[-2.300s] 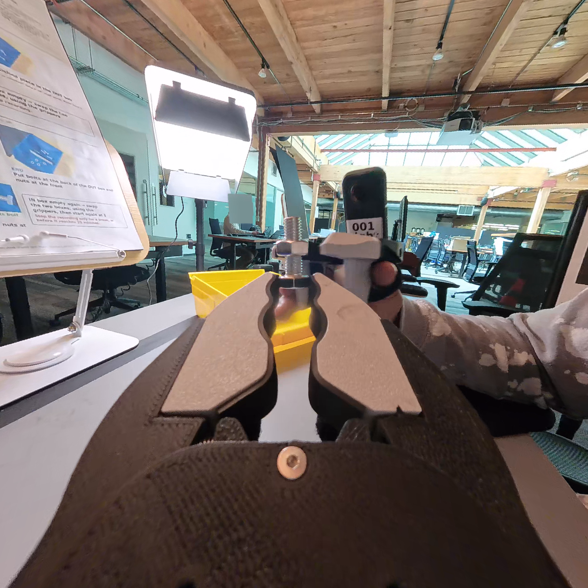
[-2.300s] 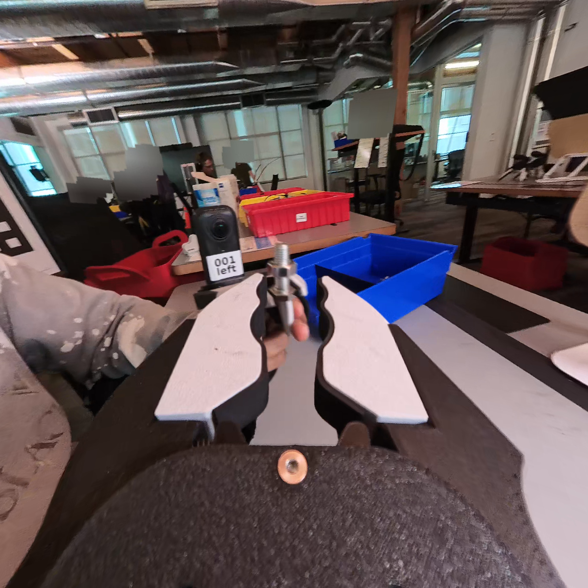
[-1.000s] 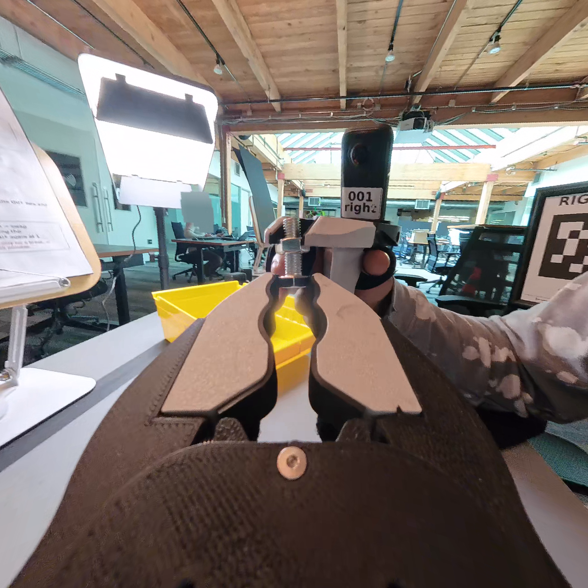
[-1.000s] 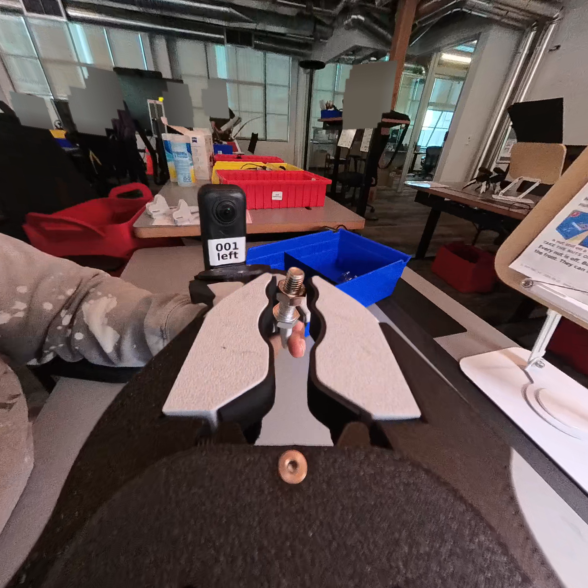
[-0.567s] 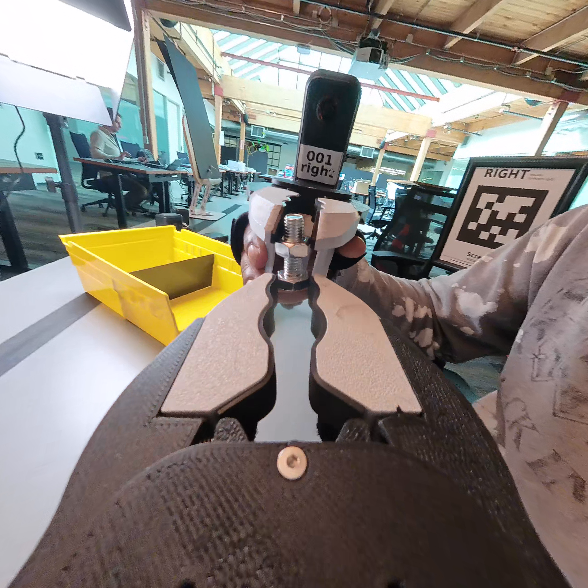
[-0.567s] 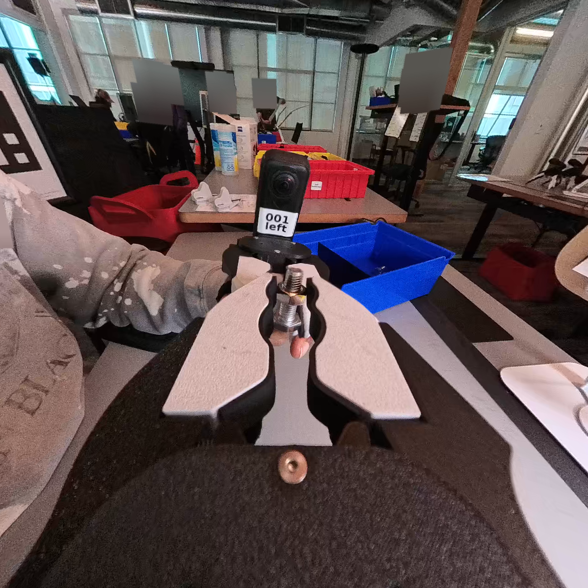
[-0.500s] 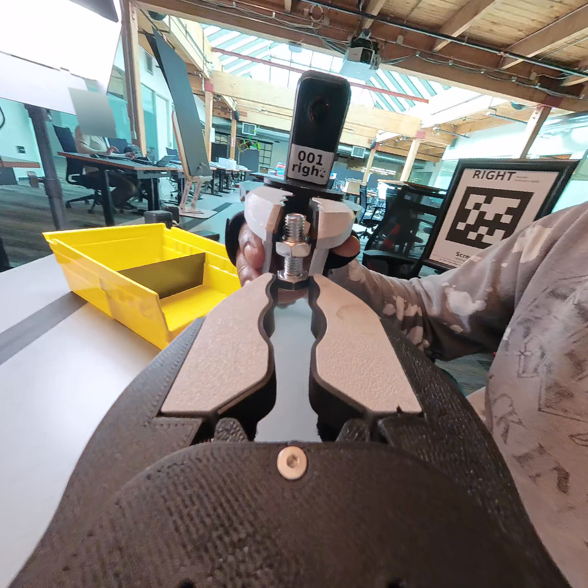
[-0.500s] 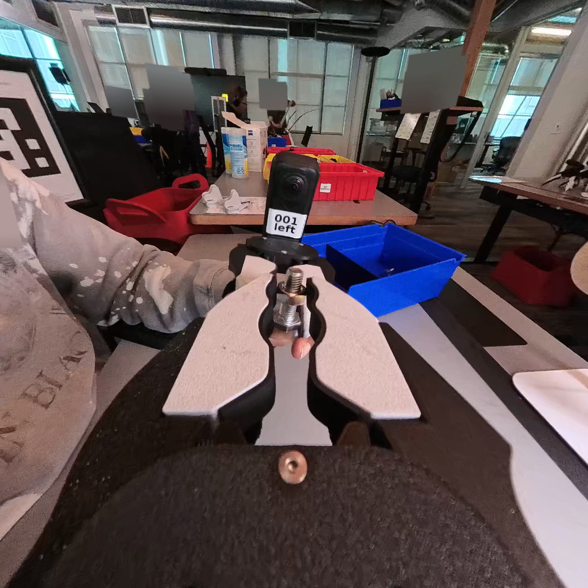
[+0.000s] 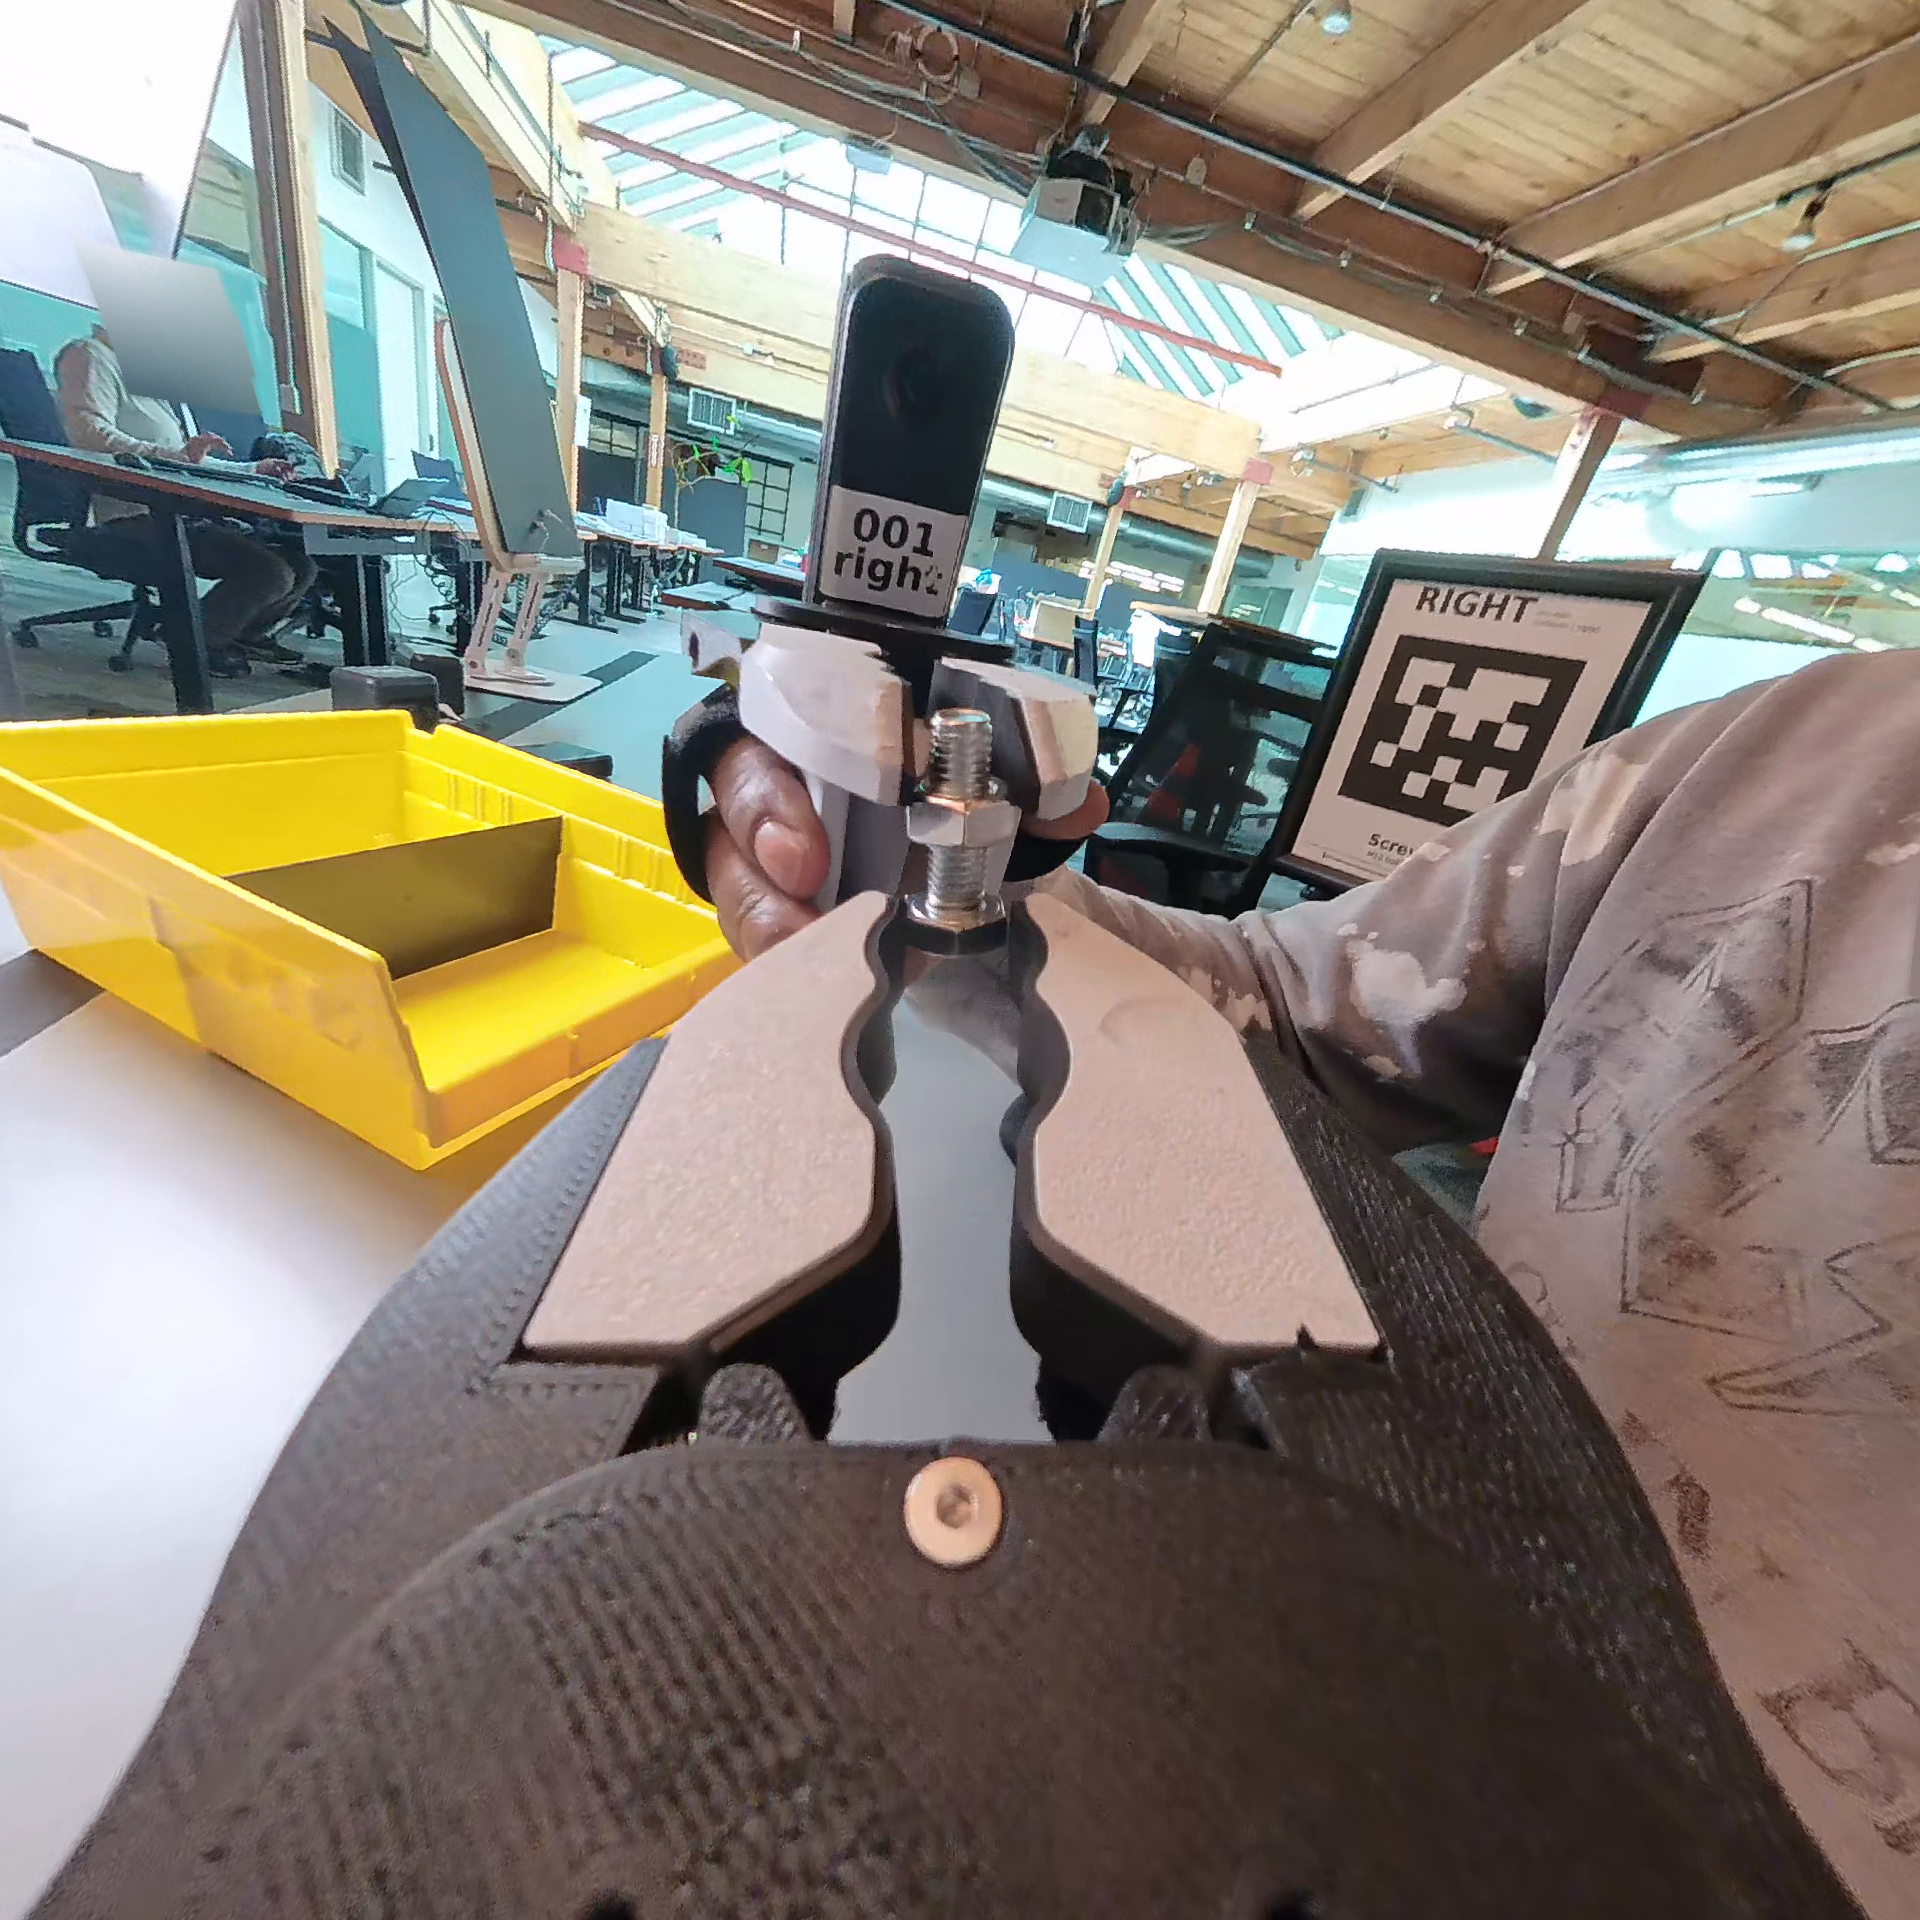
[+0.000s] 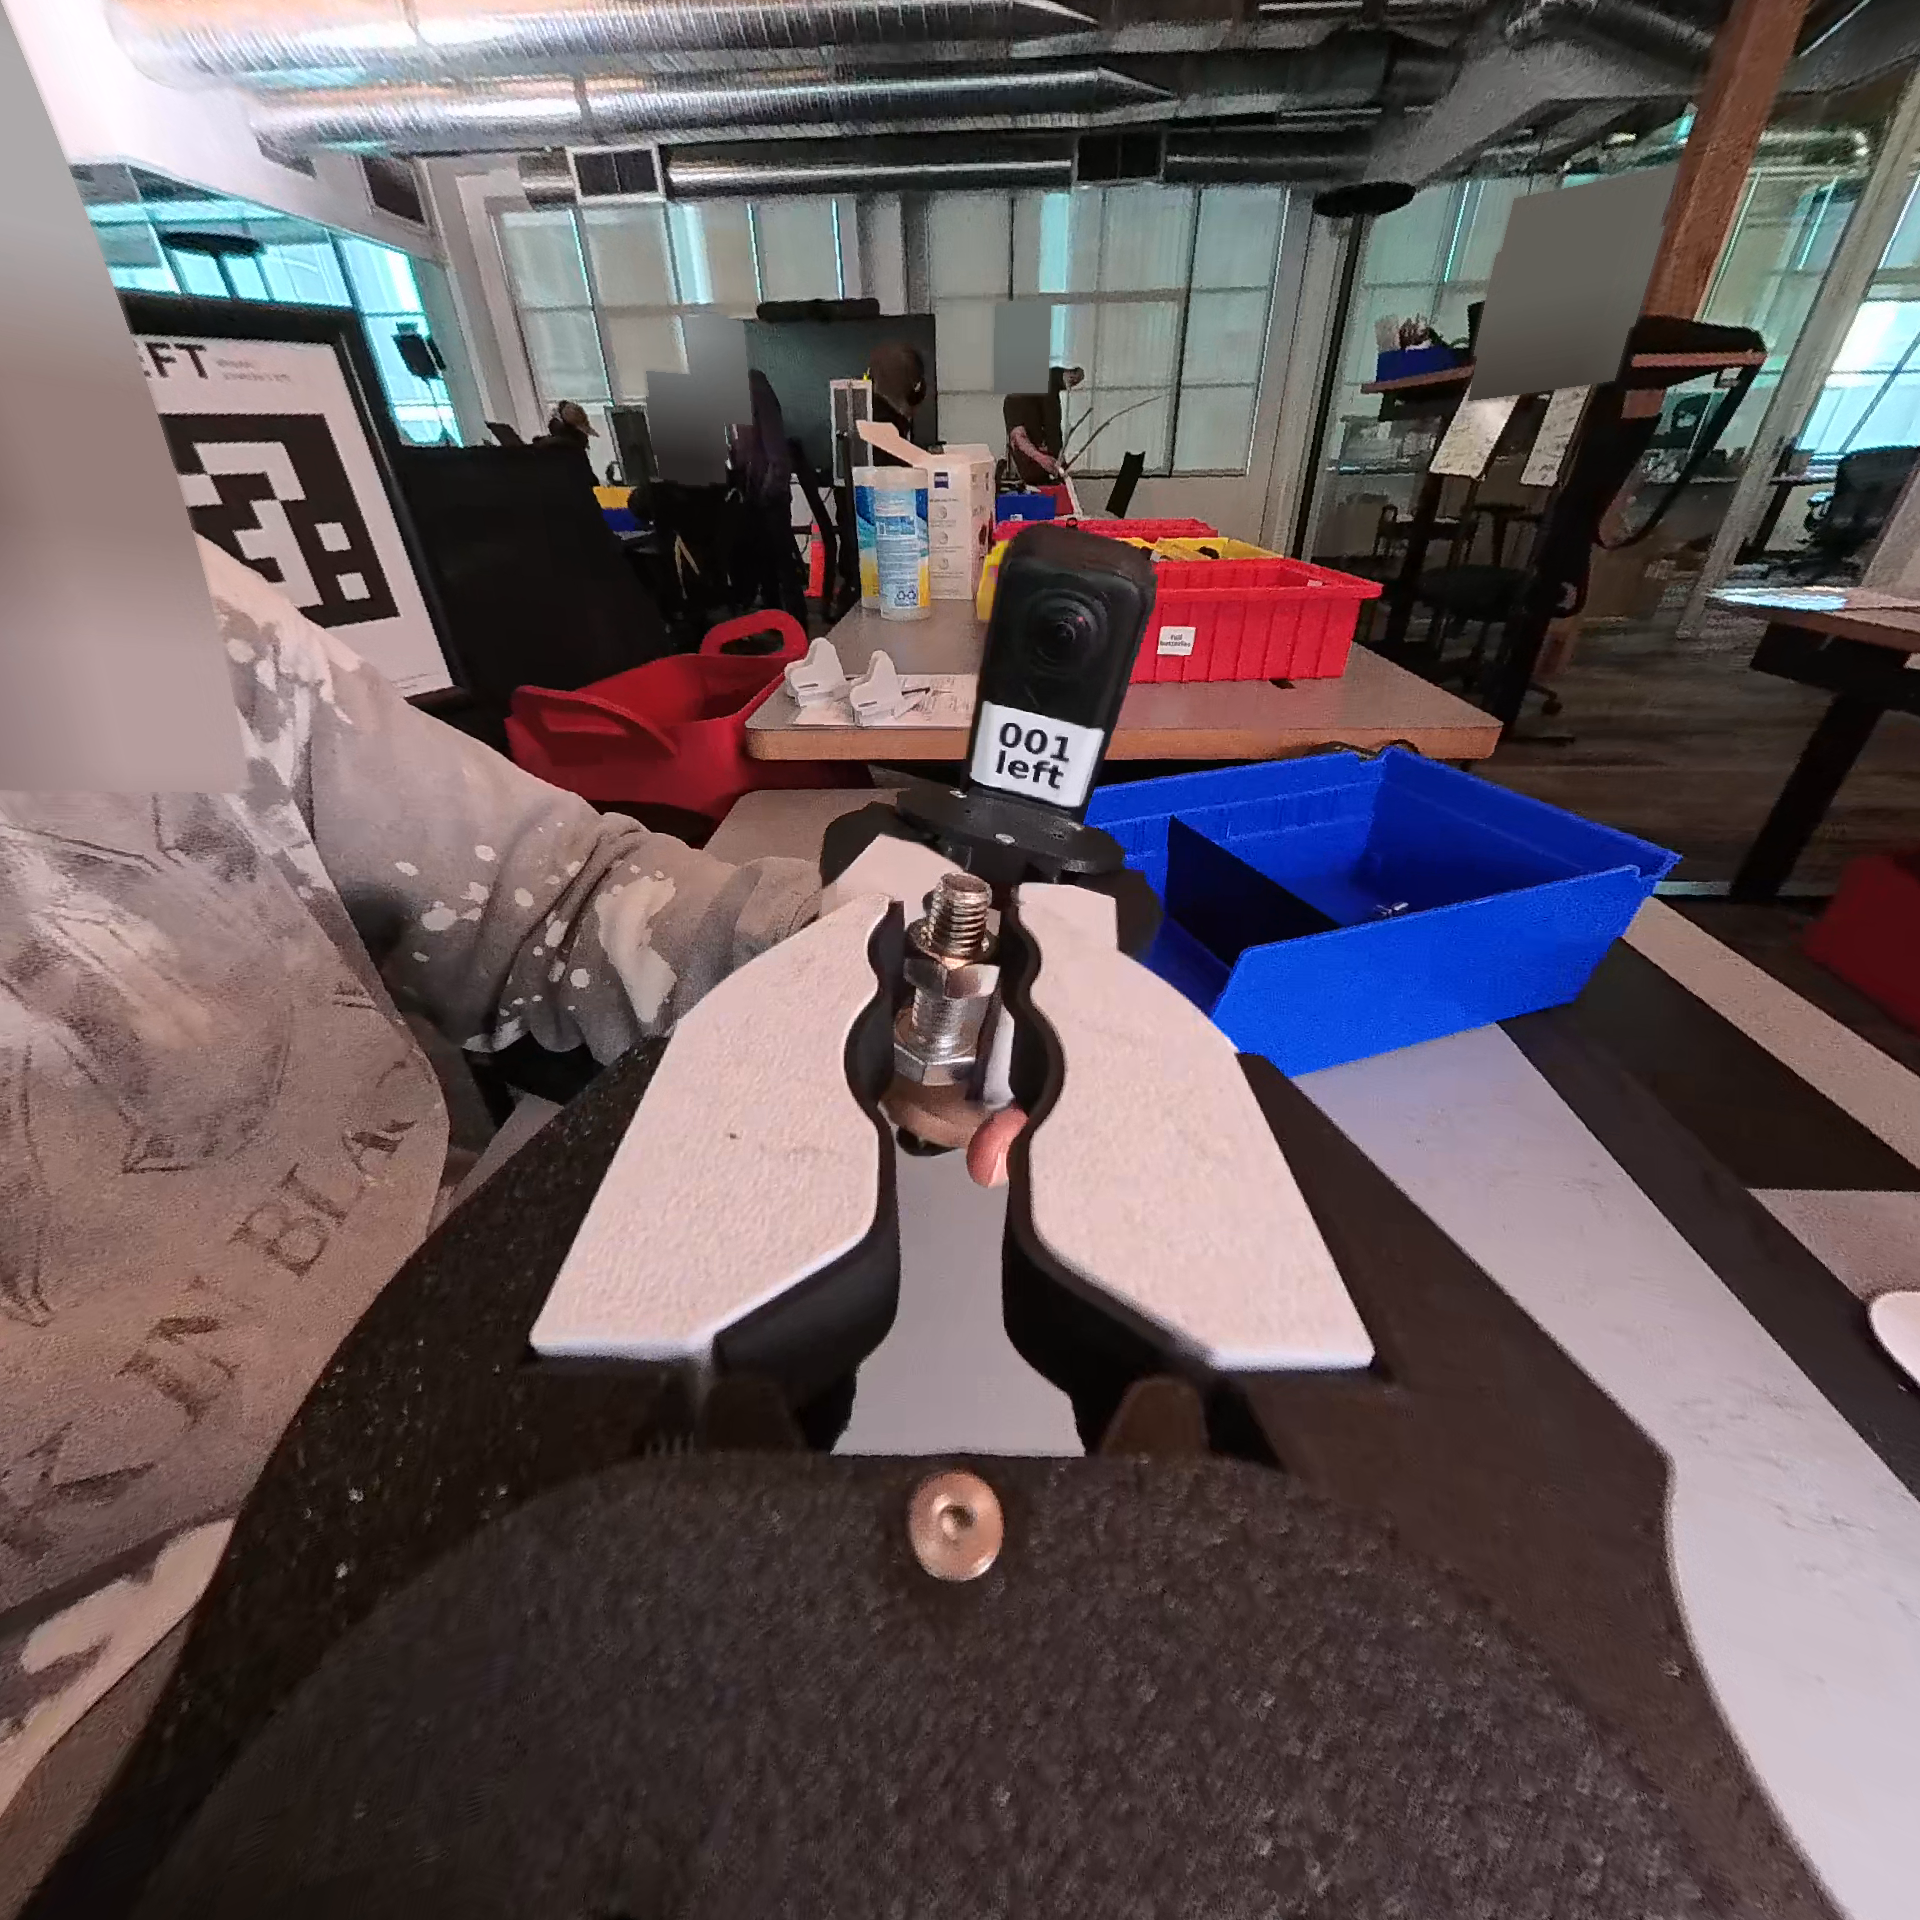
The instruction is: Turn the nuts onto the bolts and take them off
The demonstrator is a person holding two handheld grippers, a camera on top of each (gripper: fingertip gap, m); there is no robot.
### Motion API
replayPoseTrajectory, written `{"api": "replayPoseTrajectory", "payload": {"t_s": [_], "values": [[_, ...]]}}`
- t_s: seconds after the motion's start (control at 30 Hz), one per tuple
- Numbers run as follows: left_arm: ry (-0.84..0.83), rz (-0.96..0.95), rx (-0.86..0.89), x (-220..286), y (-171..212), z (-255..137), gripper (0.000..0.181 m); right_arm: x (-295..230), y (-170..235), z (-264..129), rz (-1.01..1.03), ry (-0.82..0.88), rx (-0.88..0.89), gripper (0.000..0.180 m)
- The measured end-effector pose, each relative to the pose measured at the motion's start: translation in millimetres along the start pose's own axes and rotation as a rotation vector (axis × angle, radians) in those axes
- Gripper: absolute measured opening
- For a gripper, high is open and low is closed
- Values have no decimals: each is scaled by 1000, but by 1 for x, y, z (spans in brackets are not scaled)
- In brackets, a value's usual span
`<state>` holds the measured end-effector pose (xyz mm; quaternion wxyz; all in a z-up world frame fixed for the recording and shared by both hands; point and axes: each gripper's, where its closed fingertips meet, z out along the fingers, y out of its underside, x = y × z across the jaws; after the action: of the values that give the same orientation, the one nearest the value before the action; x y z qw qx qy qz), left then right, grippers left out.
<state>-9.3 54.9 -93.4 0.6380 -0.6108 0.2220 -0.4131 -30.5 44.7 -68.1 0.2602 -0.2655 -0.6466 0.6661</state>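
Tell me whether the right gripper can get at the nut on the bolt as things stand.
Probably yes: the right gripper is already shut on the nut, midway up the bolt, while the left gripper clamps only the bolt's head, below, out of its way.

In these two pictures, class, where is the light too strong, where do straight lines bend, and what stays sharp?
Left wrist view: the top left corner is blown out white, the skylights glare, and the ceiling beams bow; the bolt and its nut are crisp. Right wrist view: the windows are washed out, the ceiling pipes curve, and the bolt stays sharp.
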Motion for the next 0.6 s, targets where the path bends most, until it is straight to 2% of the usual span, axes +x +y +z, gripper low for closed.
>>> {"api": "replayPoseTrajectory", "payload": {"t_s": [0.1, 0.2, 0.27, 0.33, 0.4, 0.6], "values": [[-16, 14, 0, -2, 0, 0, 19, 0, 1, 0, -10, 2, -1, 17], [-115, 109, 10, -10, -4, -2, 18, 8, -2, -1, -21, 51, 20, 17], [-177, 135, 59, -16, -13, -8, 19, 19, -8, -3, -24, 129, 60, 26], [-225, 164, 123, -21, -24, -17, 18, 38, -15, -12, -10, 240, 105, 17], [-286, 188, 164, -26, -34, -25, 19, 50, -17, -22, 15, 310, 133, 16], [-404, 250, 131, -35, -32, -25, 19, 38, -17, 0, 3, 300, 110, 30]]}}
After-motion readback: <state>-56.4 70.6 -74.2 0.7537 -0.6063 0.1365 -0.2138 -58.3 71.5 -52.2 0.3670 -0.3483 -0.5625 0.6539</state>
